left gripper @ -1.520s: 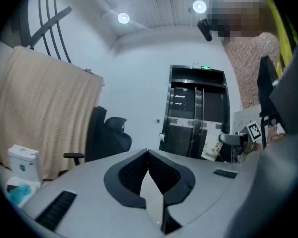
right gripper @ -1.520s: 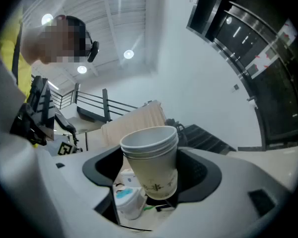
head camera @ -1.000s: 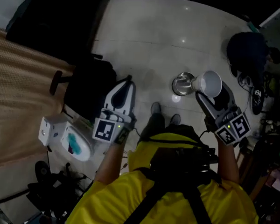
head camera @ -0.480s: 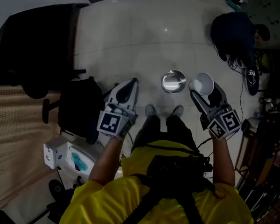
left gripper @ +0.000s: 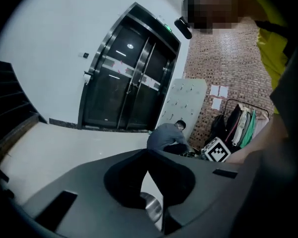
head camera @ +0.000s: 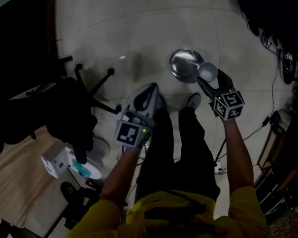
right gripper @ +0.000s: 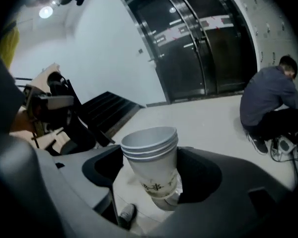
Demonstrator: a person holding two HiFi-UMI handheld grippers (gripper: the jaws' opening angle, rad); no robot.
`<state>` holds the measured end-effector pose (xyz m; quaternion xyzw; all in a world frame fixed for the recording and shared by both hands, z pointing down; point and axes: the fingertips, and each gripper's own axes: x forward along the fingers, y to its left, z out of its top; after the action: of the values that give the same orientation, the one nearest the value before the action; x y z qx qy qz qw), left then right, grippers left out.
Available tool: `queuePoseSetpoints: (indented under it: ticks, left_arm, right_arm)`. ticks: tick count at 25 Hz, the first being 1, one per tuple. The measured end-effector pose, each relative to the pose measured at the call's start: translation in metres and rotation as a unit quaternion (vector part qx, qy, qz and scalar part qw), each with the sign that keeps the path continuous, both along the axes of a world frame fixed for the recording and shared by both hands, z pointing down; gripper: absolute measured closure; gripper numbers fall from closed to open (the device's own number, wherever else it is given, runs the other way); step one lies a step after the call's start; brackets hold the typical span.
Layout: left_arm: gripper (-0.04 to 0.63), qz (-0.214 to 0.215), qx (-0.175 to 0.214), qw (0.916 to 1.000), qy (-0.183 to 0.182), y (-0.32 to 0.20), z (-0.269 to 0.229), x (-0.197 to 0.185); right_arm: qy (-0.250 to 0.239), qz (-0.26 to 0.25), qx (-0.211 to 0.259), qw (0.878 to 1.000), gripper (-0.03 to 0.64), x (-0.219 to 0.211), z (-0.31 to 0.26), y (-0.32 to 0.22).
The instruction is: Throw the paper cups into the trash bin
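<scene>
A round shiny metal trash bin (head camera: 184, 64) stands on the pale tiled floor ahead of my feet. My right gripper (head camera: 209, 81) is shut on a stack of nested white paper cups (head camera: 207, 71), held tilted over the bin's right rim. In the right gripper view the paper cups (right gripper: 150, 155) sit between the jaws of the right gripper (right gripper: 156, 180), mouths up. My left gripper (head camera: 150, 89) hangs to the left of the bin, shut and holding nothing. In the left gripper view the left gripper (left gripper: 149, 155) has its jaws meeting, and a bit of the bin (left gripper: 152, 208) shows below them.
A black office chair (head camera: 72, 108) stands at the left beside a wooden desk (head camera: 15, 182) and a white box (head camera: 54, 160). A crouching person (right gripper: 268, 103) is by dark bags (head camera: 273, 14) and cables at the right. Glass doors (left gripper: 129, 83) lie ahead; my shoe (head camera: 193, 100) is near the bin.
I have stepped closer to the bin. My right gripper has carried the cups forward from beside the bin to over its right rim. The left gripper stays shut.
</scene>
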<state>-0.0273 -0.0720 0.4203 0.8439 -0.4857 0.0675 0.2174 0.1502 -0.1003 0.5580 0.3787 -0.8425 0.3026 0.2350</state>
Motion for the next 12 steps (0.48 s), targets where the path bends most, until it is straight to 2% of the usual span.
queuePoseSetpoints:
  ticks: [3,6,9,12]
  left_arm:
    - [0.594,0.003,-0.03,0.9996,0.002,0.009,0.079,0.014]
    - [0.594,0.016,-0.058,0.9982,0.006,0.021,0.136,0.023]
    - [0.594,0.022,-0.075,0.9969,0.015,0.031,0.167,0.026]
    - [0.594,0.017,-0.084,0.9961,0.022,0.041,0.175,0.021]
  right_arm:
    - [0.1,-0.041,-0.034,0.994,0.268,0.008,0.148,0.012]
    - [0.16,-0.06,-0.068,0.983,0.268,0.006,0.26,0.025]
    - [0.189,-0.073,-0.084,0.976,0.267,-0.001,0.318,0.032]
    - [0.2,-0.071,-0.09,0.973,0.267,0.0,0.333,0.041]
